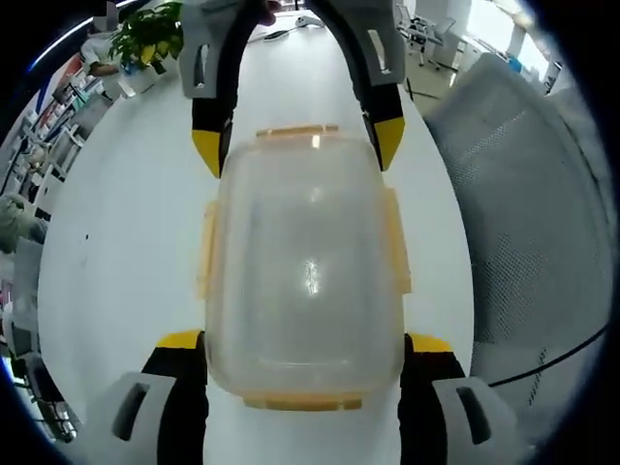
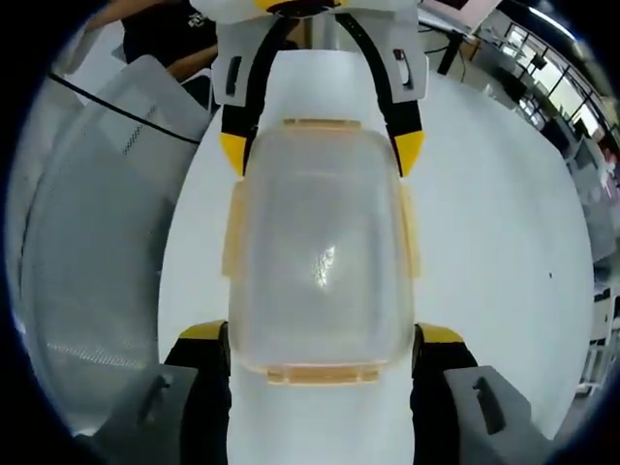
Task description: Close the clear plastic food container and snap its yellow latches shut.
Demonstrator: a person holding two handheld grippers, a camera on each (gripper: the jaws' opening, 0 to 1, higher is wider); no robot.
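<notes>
Right, here's the setup.
Left gripper view – box: the clear container (image 1: 305, 266) sits on the white table (image 1: 116, 262) with its lid (image 1: 310, 203) on top, square in the middle of the picture.
Left gripper view – left gripper (image 1: 305, 354): jaws spread wide, yellow tips flanking the near end of the box; nothing is gripped, and I can't tell whether the tips touch the walls.
Left gripper view – right gripper (image 1: 295, 145): it comes in from the far end, jaws apart, tips at the far corners.
Left gripper view – latches: the near latch (image 1: 303, 401), far latch (image 1: 297, 130) and the side latch (image 1: 396, 242) all look flared outward, so I judge them unsnapped.
Left gripper view – surroundings: a mesh chair (image 1: 523, 213) stands beside the table, a plant (image 1: 147, 34) at the far end.
Right gripper view – box: same container (image 2: 320, 262), seen from the opposite end.
Right gripper view – right gripper (image 2: 321, 347): open, tips straddling the near end, holding nothing.
Right gripper view – left gripper (image 2: 322, 150): open at the far end.
Right gripper view – latches: near latch (image 2: 323, 373) sticks out flat, not folded down.
Step in hand: lid appears seated, latching is next.
Doing it well: steady one end with one gripper, press each latch down against the wall until it locks, working opposite pairs so the lid stays level.
</notes>
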